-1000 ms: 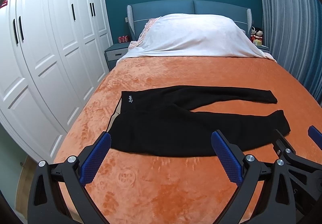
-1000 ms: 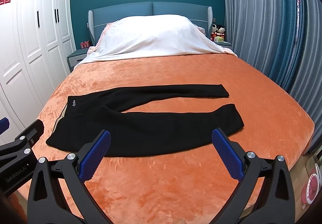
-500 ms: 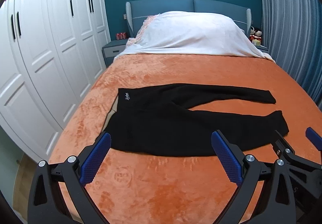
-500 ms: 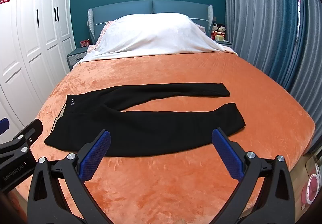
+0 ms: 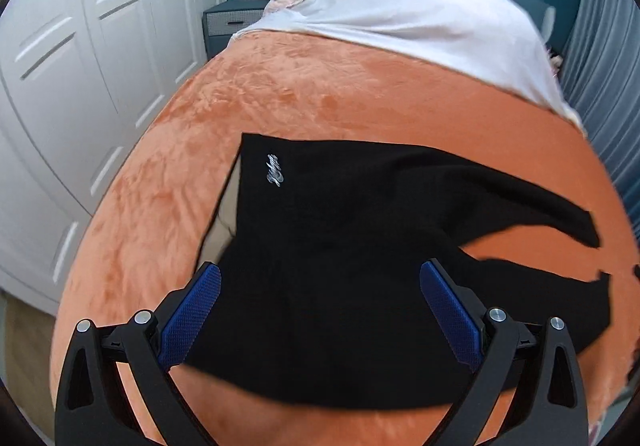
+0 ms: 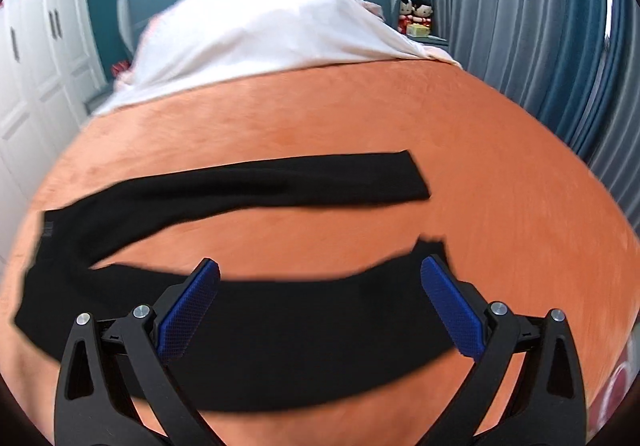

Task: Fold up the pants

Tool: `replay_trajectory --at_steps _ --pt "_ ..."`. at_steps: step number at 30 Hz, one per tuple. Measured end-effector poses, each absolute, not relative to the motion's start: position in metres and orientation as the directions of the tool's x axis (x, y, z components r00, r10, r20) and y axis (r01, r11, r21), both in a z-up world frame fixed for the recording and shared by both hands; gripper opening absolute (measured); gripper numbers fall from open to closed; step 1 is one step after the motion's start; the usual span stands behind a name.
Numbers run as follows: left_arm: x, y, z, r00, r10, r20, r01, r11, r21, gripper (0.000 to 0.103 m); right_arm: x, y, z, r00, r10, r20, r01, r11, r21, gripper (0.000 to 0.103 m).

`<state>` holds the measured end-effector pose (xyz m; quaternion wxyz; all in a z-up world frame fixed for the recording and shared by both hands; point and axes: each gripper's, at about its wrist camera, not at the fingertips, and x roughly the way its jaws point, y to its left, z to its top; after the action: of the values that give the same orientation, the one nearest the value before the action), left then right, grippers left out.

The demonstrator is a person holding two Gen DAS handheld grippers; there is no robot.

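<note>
The left gripper (image 5: 320, 310) has its jaws spread wide, nothing between the blue pads (image 5: 192, 320); its black arms run out of frame at 7 and 5 o'clock. The right gripper (image 6: 320, 306) is parted just as wide (pads (image 6: 452, 310) clear of any contact, as far as the blurred view shows), tilted steeply downward.

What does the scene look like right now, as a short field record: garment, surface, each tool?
garment: black pants spread flat, legs apart, unfolded
surface: orange blanket on the bed
left tool: open, above the waist end, holding nothing
right tool: open, above the near leg's cuff end, holding nothing
logo: white script near the waistband
</note>
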<state>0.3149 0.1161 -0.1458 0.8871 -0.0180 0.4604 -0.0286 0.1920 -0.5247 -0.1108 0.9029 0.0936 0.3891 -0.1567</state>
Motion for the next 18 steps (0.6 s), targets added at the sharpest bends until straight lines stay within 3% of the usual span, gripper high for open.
replay_trajectory --at_steps 7,13,18 --pt "0.47 0.146 -0.219 0.455 0.065 -0.888 -0.093 0.995 0.025 0.098 0.287 -0.62 -0.161 0.577 -0.233 -0.783 0.429 0.902 0.047 0.098" --pt "0.538 0.169 -0.251 0.433 0.03 -0.901 -0.198 0.978 -0.063 0.098 0.342 -0.676 -0.189 0.53 -0.276 -0.802 0.478 0.878 0.014 0.098" --pt "0.562 0.164 -0.284 0.349 0.033 -0.936 -0.154 0.988 -0.023 0.098 0.375 -0.711 -0.214 0.481 -0.246 -0.842 0.504 0.863 0.036 0.098"
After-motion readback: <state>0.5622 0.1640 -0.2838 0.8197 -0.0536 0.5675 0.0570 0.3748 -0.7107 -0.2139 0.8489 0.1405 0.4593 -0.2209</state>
